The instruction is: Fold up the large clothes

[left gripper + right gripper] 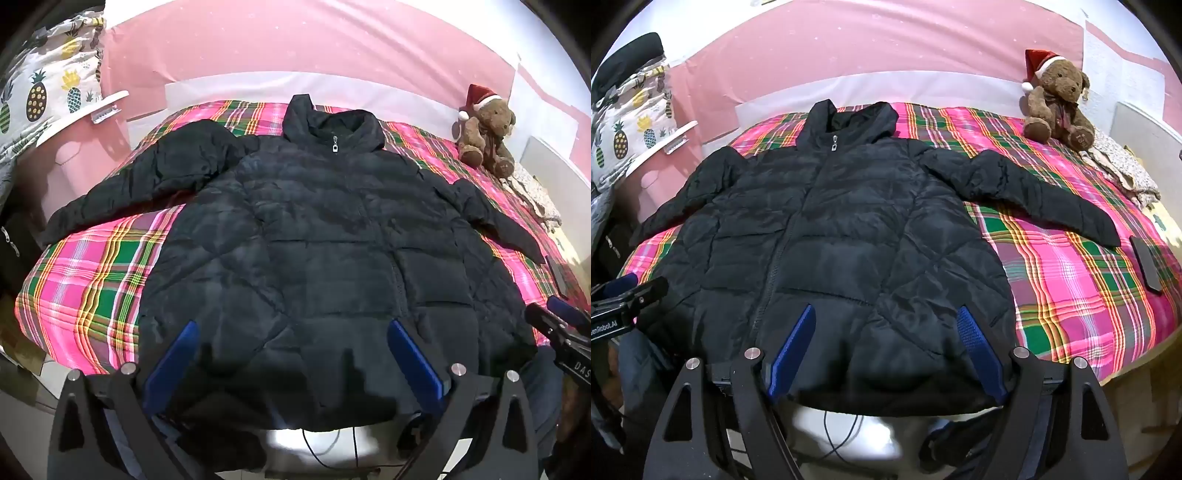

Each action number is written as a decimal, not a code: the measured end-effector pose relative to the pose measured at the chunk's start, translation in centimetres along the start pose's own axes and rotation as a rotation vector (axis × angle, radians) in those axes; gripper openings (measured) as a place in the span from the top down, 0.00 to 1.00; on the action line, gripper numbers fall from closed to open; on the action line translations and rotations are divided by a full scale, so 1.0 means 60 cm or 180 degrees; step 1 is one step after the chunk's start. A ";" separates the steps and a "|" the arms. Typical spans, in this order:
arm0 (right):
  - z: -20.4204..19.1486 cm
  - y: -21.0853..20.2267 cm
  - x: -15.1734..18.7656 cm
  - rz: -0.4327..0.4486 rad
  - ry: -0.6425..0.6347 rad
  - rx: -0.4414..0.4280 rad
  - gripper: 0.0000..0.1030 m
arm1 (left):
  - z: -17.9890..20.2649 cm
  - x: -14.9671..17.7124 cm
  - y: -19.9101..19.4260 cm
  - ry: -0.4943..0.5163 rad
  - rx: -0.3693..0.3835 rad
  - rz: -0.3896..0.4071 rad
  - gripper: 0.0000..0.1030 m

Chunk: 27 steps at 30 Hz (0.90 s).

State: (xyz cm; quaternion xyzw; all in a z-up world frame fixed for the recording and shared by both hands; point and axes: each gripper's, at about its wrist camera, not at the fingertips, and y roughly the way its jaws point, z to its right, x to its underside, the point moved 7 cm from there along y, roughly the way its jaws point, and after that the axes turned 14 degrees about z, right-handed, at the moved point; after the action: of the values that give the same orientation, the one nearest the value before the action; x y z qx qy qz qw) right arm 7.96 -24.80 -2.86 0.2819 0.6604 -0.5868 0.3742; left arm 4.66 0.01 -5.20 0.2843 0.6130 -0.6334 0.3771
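From the left wrist view, a big black puffy jacket (314, 229) lies flat on the bed (92, 280), front side up, zipped to the collar. Its hood points to the far edge of the bed, and its bottom hem hangs a little over the near edge. One sleeve (147, 184) reaches out to the left edge. The left tool (291, 354) hangs over the hem with its two blue fingers (173, 362) spread wide. Nothing is between them. The tip of the right tool (557, 325) peeks in at the right side. A teddy bear (487, 129) in a red hat sits at the far right corner.

From the right wrist view, the same jacket (831, 240) fills the middle of the bed (1071, 277). The other sleeve (1034, 199) stretches toward the right edge. The right tool (890, 350) is over the hem too, fingers (979, 343) wide apart and holding nothing. The left tool (628, 291) shows at the left side. A dark flat thing (1145, 266), maybe a phone, lies near the right edge.

I think the folding has not started yet. This looks like the very first step. Next, each tool should go to a sleeve, pinch it and bring it across the chest. The jacket is thick and slippery, so the pinch must grab plenty of cloth.
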 end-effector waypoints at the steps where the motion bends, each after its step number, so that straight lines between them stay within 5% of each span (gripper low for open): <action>1: 0.001 0.000 0.001 -0.0001 -0.0018 0.0016 0.23 | 0.000 0.000 0.000 0.0010 -0.0004 0.0006 0.00; 27: 0.003 -0.005 0.003 0.0013 -0.0003 -0.0002 0.23 | -0.002 0.001 0.000 -0.0002 0.0012 -0.0019 0.00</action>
State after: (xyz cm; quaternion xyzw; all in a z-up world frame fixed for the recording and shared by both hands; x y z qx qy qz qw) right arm 7.67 -25.04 -2.85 0.2828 0.6598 -0.5860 0.3758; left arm 4.59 0.11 -5.27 0.2829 0.6126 -0.6357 0.3749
